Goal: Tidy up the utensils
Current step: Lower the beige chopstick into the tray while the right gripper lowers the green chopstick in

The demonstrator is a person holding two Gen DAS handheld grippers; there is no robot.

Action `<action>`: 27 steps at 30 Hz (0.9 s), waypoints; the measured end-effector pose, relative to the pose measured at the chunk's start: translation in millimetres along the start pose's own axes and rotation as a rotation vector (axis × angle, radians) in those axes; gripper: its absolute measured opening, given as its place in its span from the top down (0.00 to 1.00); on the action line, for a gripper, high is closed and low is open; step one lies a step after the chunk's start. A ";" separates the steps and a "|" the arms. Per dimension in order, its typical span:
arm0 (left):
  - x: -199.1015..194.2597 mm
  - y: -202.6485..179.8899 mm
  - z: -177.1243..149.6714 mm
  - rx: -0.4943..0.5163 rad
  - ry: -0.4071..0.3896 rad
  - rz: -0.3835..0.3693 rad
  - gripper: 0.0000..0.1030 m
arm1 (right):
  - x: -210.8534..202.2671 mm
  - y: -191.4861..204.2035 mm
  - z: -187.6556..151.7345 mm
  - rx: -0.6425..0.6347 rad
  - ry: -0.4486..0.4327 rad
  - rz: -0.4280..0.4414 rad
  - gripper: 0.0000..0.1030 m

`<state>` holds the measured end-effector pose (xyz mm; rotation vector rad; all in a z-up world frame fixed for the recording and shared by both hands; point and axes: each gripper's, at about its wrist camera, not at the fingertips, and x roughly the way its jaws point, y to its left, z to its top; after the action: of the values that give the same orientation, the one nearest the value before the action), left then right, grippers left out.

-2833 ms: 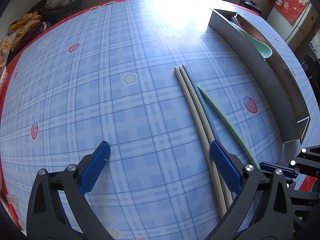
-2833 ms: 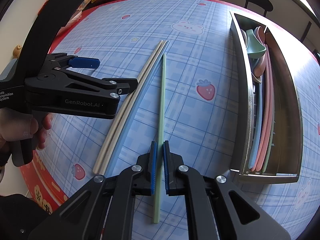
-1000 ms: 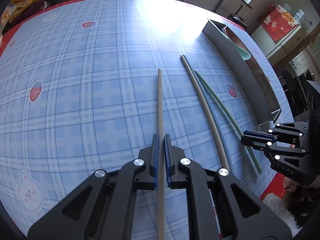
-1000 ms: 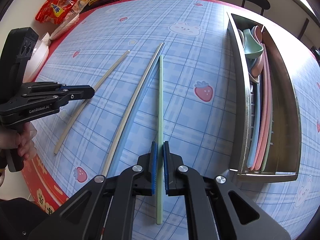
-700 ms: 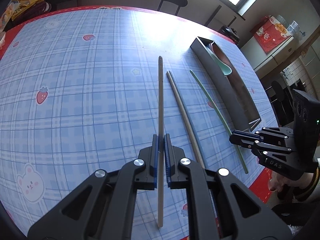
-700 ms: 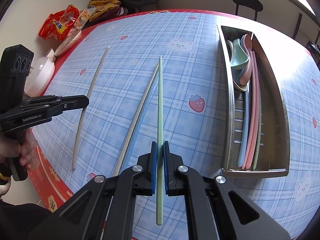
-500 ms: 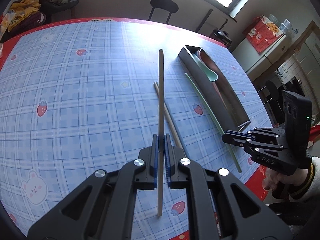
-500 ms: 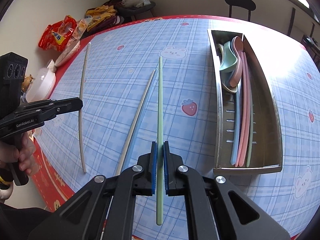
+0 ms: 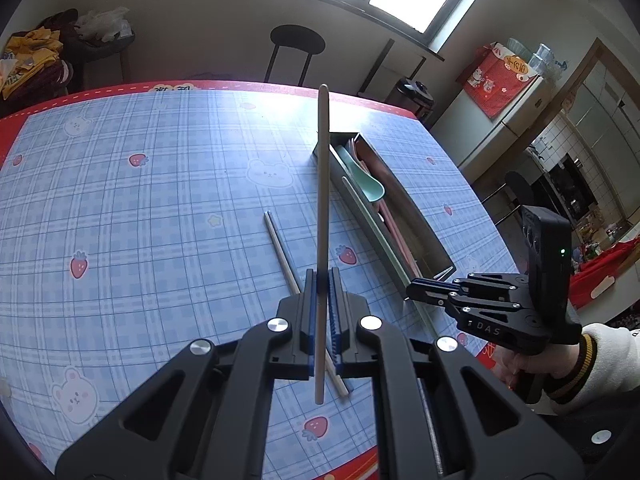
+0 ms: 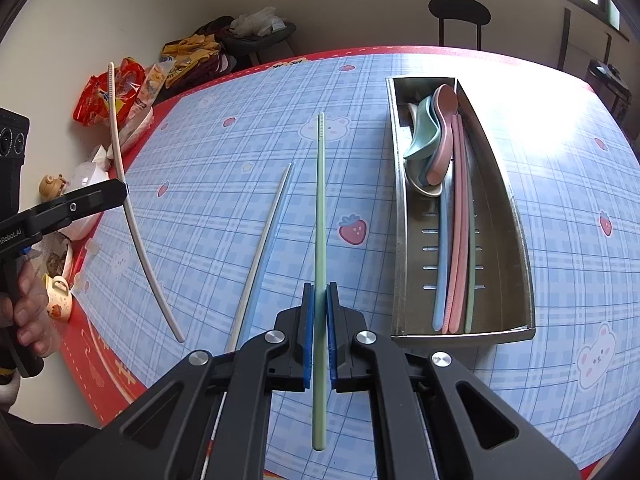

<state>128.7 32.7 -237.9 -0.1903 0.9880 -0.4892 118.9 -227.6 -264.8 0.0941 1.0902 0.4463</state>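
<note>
- Left wrist view: the left gripper (image 9: 320, 280) clamps a beige chopstick (image 9: 322, 200), lifted above the table left of the metal tray (image 9: 424, 232).
- Right wrist view: the right gripper (image 10: 319, 292) clamps a green chopstick (image 10: 319, 220), left of that tray (image 10: 516, 240).

A home dining room: cartoon-print tablecloth (image 9: 160, 208), stool (image 9: 297, 40), fridge (image 9: 516, 120), snack bags (image 10: 120, 92).

Snack bags (image 10: 120, 92) & stool (image 9: 297, 50) nr table edge.

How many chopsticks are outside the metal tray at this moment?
4: a beige one in the left gripper, a green one in the right gripper, and a beige-and-blue pair on the table.
</note>
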 end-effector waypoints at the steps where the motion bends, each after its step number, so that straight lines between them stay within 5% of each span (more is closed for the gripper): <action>1: -1.3 -1.6 2.1 0.002 -0.003 -0.003 0.90 | -2.2 -0.8 0.9 0.002 -0.007 -0.002 0.94; 13: 9.6 -33.6 35.7 0.050 -0.002 -0.059 0.90 | -28.7 -40.4 7.7 0.112 -0.091 -0.043 0.94; 27: 67.4 -88.3 86.3 0.082 0.034 -0.171 0.90 | -21.1 -87.7 39.5 0.172 -0.150 -0.097 0.94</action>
<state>204.1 -82.4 -208.9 -0.1936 0.9876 -0.6899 171.9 -309.9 -254.1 0.2218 0.9793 0.2540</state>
